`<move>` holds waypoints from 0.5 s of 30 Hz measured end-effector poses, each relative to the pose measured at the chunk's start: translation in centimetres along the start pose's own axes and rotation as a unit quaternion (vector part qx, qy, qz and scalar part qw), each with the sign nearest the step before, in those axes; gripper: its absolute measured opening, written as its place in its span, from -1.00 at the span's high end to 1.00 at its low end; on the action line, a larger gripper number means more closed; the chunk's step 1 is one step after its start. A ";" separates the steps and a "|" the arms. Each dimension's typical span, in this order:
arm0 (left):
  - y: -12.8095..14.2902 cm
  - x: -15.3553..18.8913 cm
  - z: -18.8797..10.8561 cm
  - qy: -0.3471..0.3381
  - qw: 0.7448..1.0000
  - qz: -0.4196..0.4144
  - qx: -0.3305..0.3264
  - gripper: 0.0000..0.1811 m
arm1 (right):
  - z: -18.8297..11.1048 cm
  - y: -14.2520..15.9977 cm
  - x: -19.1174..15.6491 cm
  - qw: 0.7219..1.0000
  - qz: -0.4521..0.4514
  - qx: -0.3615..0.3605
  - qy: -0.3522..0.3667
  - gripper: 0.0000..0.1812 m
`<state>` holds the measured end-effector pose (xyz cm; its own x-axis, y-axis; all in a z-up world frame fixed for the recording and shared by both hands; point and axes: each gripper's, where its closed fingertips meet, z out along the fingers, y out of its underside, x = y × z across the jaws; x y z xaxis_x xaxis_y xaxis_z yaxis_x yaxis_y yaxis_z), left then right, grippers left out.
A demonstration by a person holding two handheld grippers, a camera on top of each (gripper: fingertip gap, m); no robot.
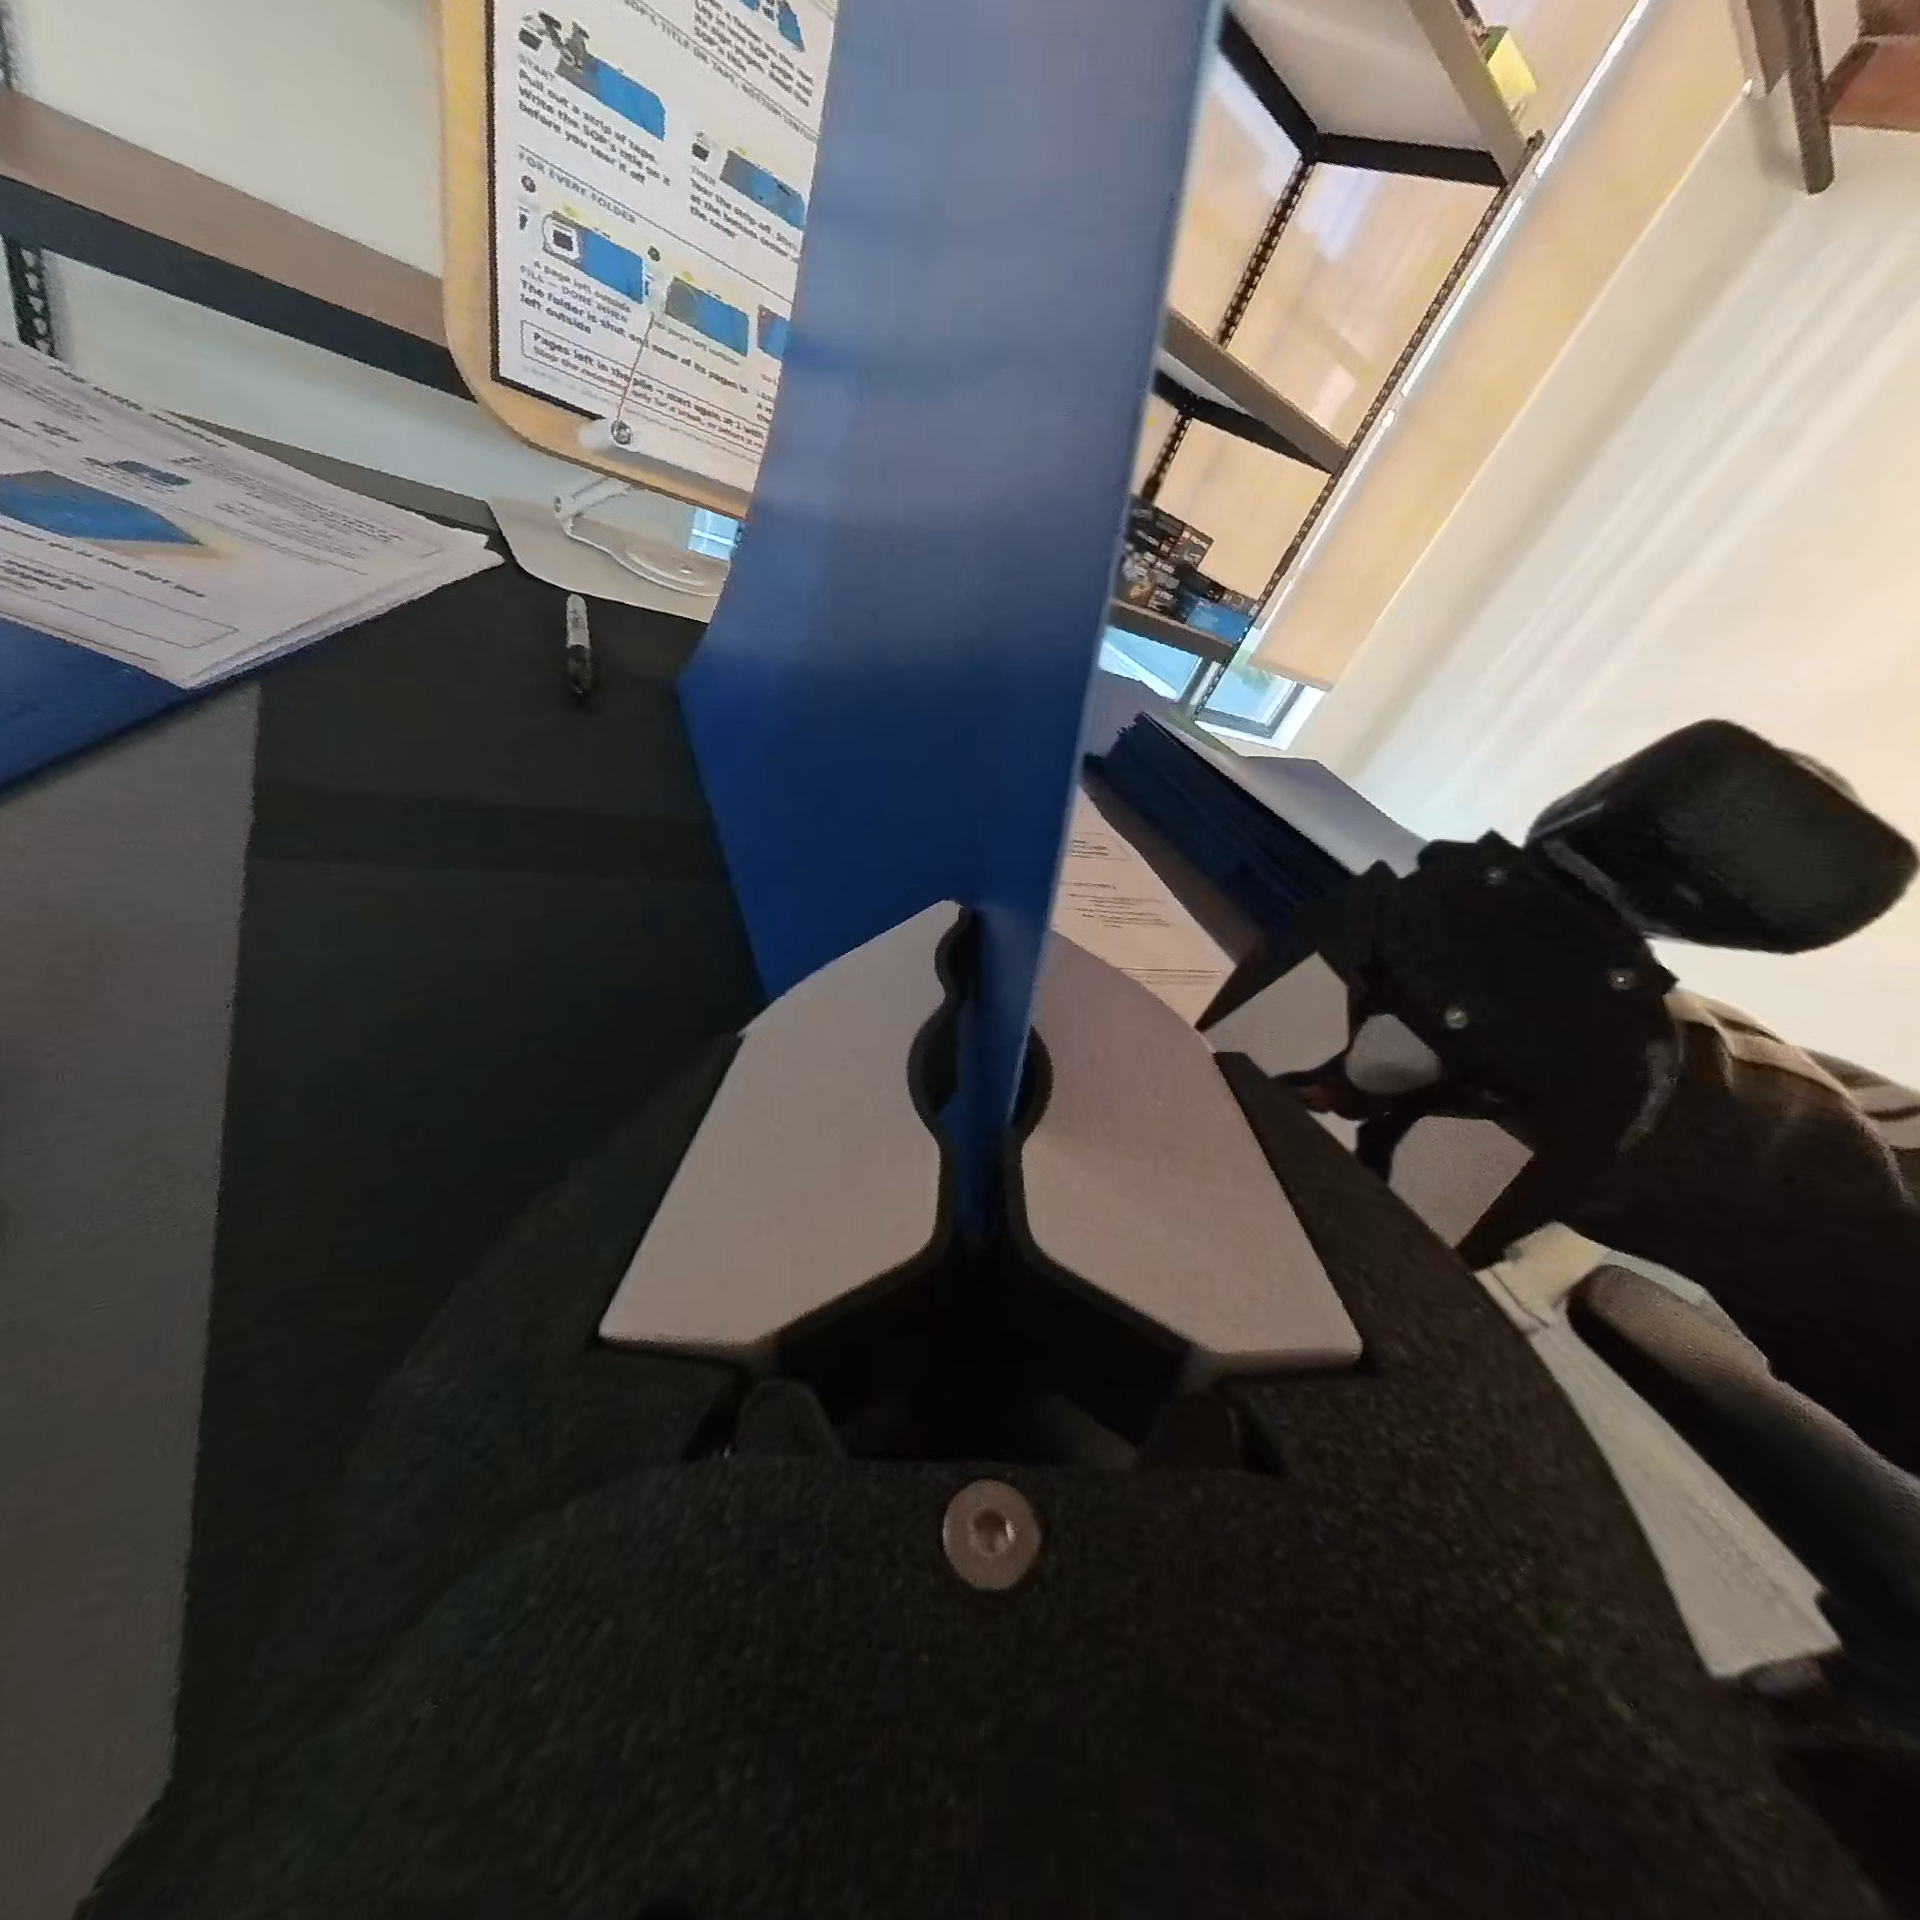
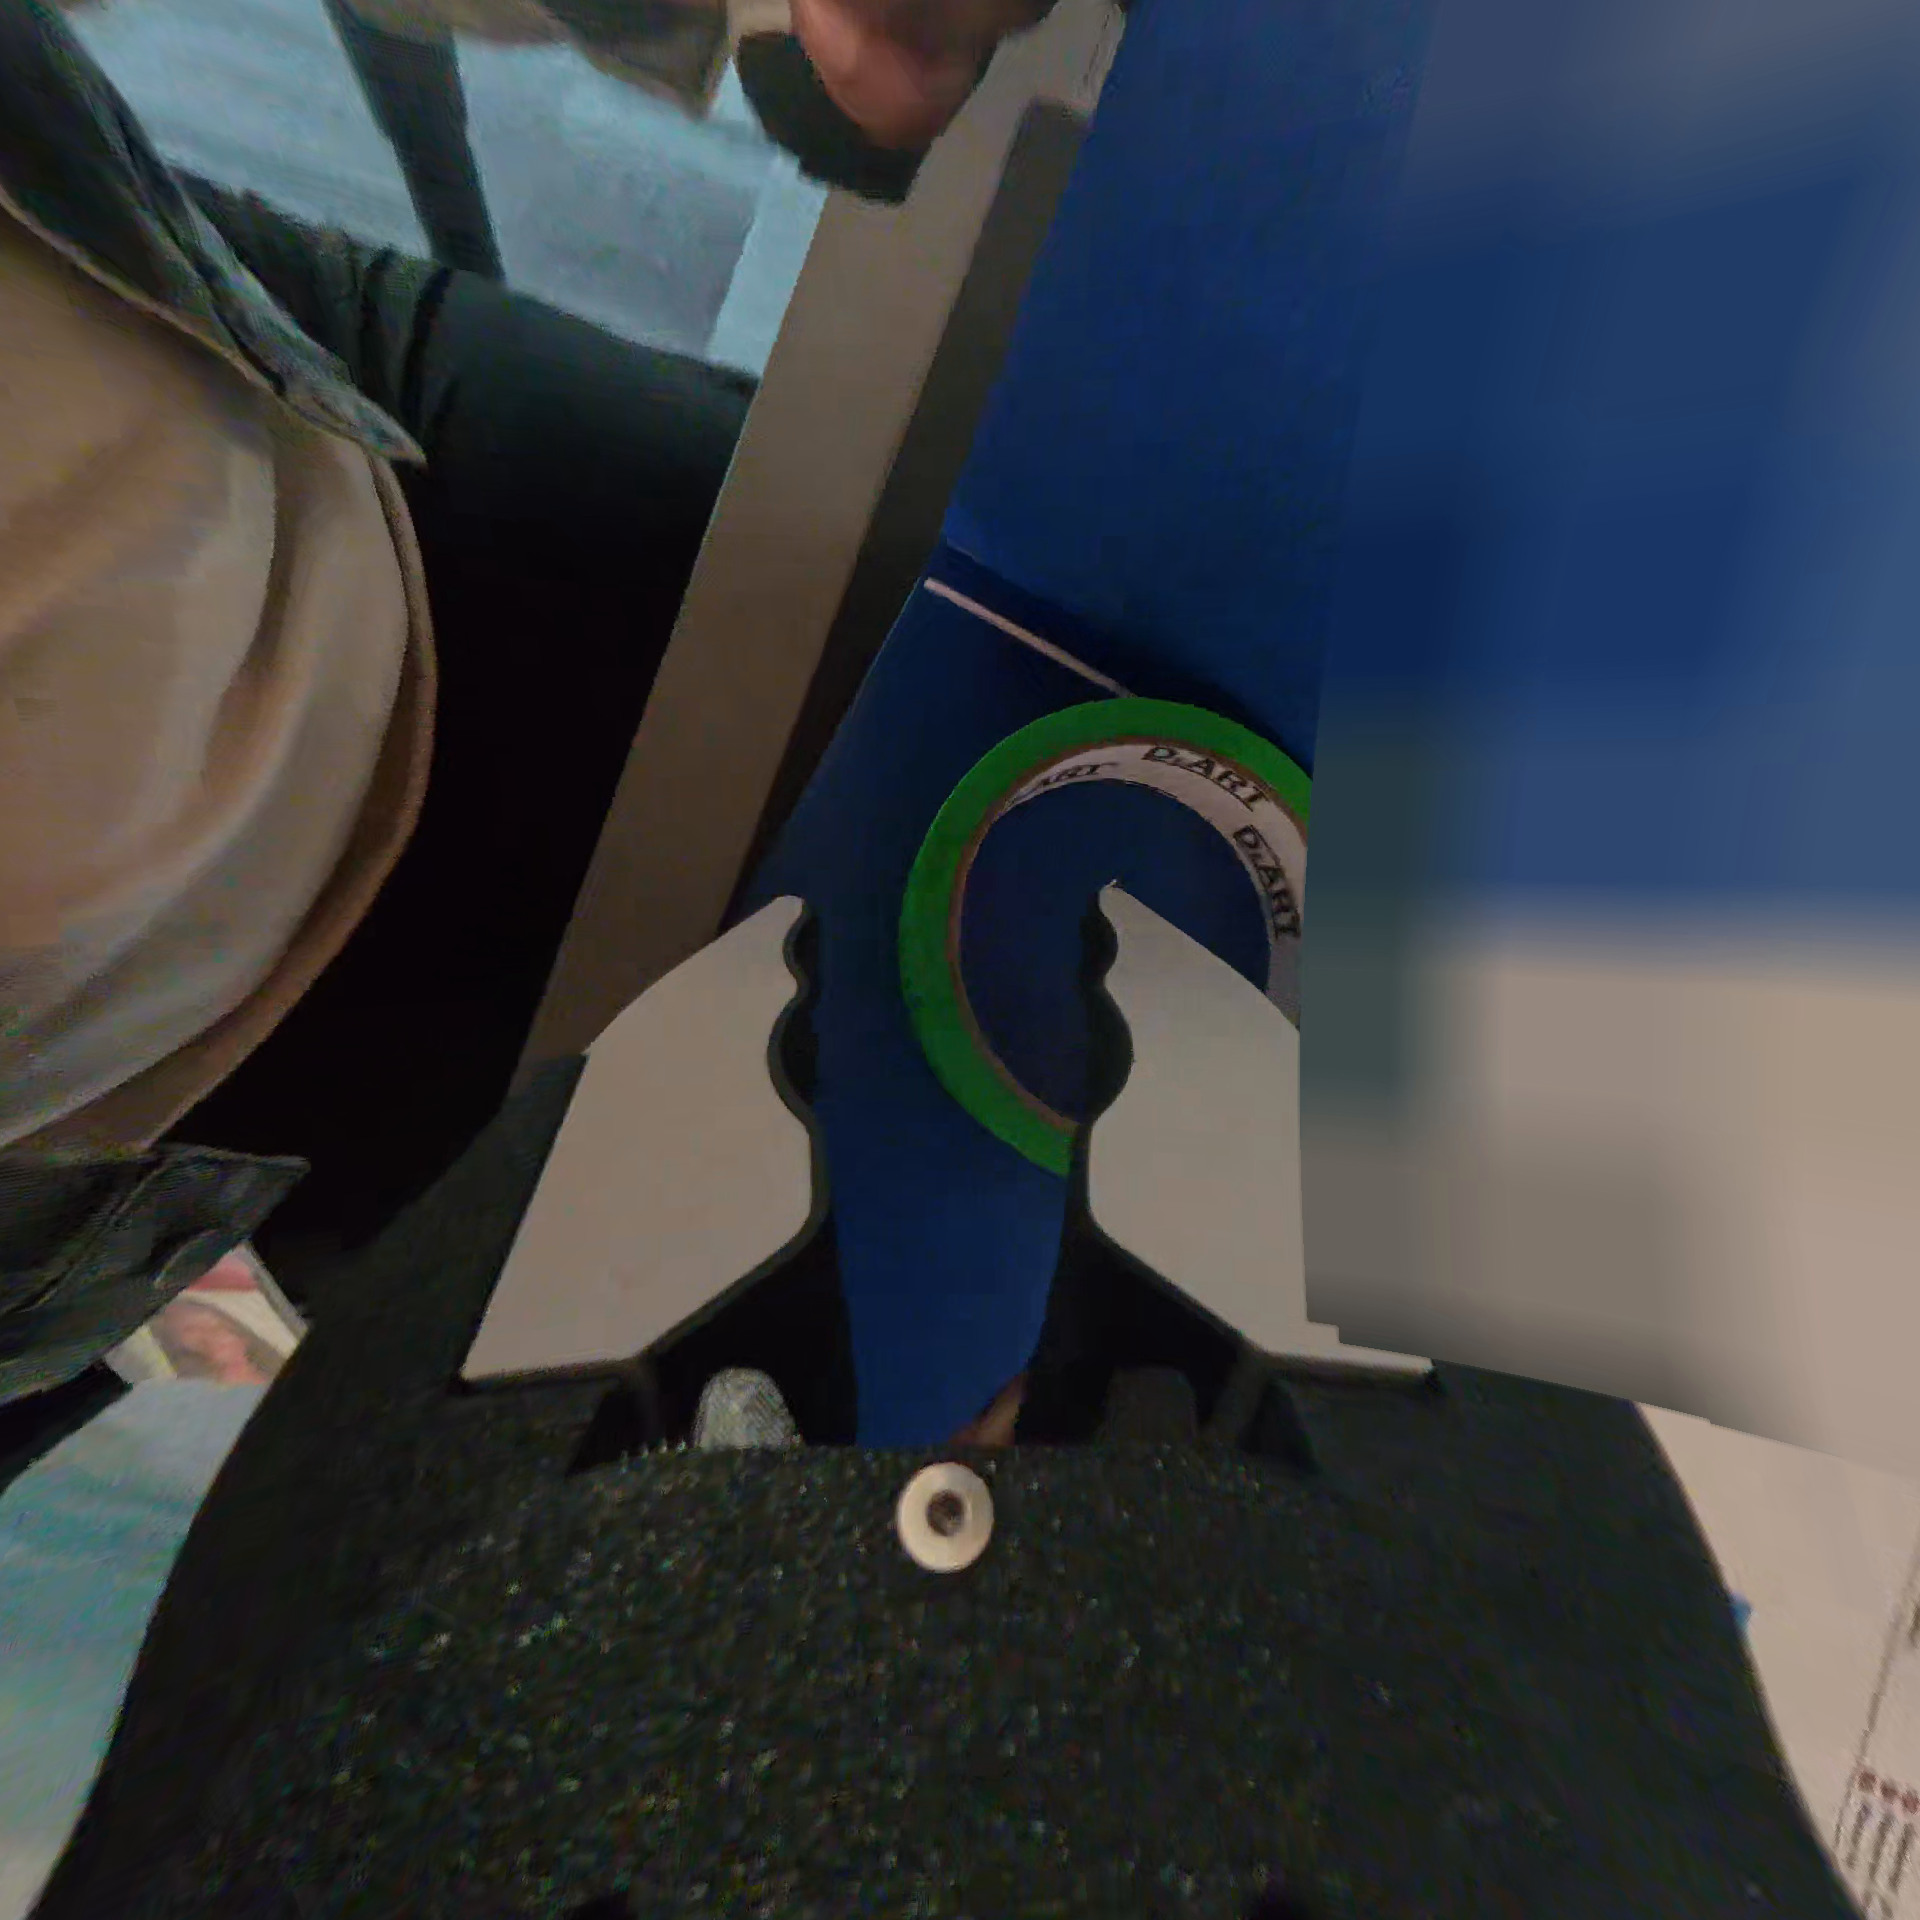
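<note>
Left gripper [image 1: 982,1060]: jaws closed on edge of blue folder [image 1: 935,520], cover standing upright above black mat [image 1: 468,883]. Printed sheets [image 1: 208,551] lie on another blue folder at far left; marker [image 1: 579,644] beyond them.

Right gripper [image 2: 951,1023]: jaws apart, empty, over a blue folder [image 2: 1143,416]. Green tape roll [image 2: 935,966] on that folder, just past its fingertips.

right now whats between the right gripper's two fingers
In the right wrist view, a blue folder fills the open right gripper, with a green tape roll on it.
</note>
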<state>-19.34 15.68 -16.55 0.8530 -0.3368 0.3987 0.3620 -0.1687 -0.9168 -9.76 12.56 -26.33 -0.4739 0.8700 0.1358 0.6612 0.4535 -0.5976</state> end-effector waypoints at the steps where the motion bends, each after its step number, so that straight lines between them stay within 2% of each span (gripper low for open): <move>1: 0.0 0.0 -0.1 -0.004 1.000 0.011 0.001 0.98 | 0.7 0.4 -0.1 1.000 -0.007 -0.020 -0.009 0.56; 4: 0.0 0.2 -0.2 -0.008 0.999 0.034 0.001 0.97 | 2.0 1.5 -0.7 0.998 -0.040 -0.044 -0.006 0.70; 7: 0.0 0.6 -0.4 -0.017 0.997 0.077 0.004 0.98 | 0.1 1.2 -1.4 0.998 -0.048 -0.009 0.046 0.83; 11: 0.5 2.2 -0.2 -0.028 0.987 0.158 -0.005 0.98 | -7.3 0.2 -2.8 0.983 0.006 0.104 0.152 0.88; 15: 1.9 5.4 0.8 -0.040 0.954 0.296 -0.034 0.98 | -16.2 1.5 -5.1 0.944 0.079 0.194 0.255 0.89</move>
<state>-13.78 14.25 -16.19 0.9272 -0.3204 -0.1941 -0.2152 -0.0314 -0.9761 3.09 11.95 -15.11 0.0196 0.9454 0.3252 0.3909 0.2921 -0.8728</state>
